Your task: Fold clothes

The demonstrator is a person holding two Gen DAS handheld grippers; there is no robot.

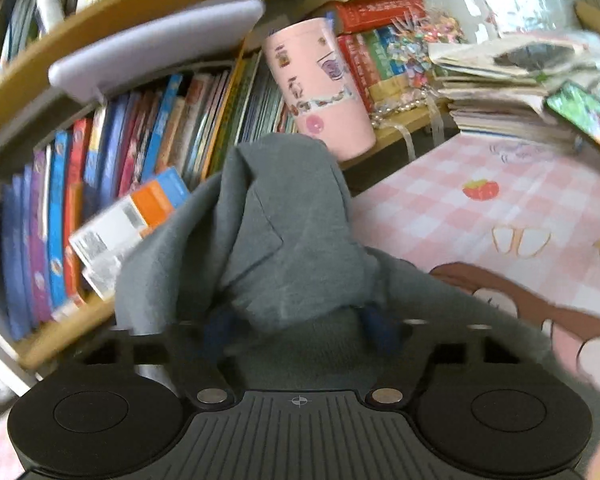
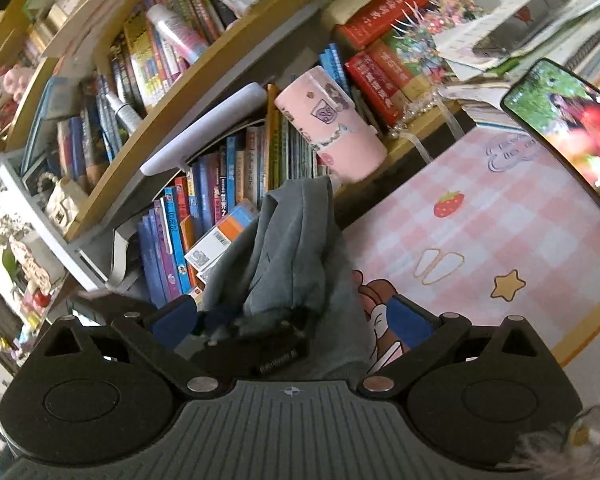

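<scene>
Left hand-held gripper [image 1: 298, 320], tilted down, grasps grey cloth [image 1: 284, 240] bunched toward 12 o'clock; right hand-held gripper [image 2: 292, 312], rolled, gapes released around it.

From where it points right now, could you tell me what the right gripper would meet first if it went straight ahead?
Most likely the grey garment, which hangs bunched directly ahead of the right gripper. The left gripper sits there too; depth is unclear.

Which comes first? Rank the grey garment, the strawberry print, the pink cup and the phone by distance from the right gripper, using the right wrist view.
1. grey garment: bunched right at the right gripper, between its open fingers.
2. strawberry print: on the checked tablecloth, ahead and right.
3. pink cup: on the shelf edge beyond the cloth.
4. phone: far right; too close to the cup to rank firmly.
</scene>
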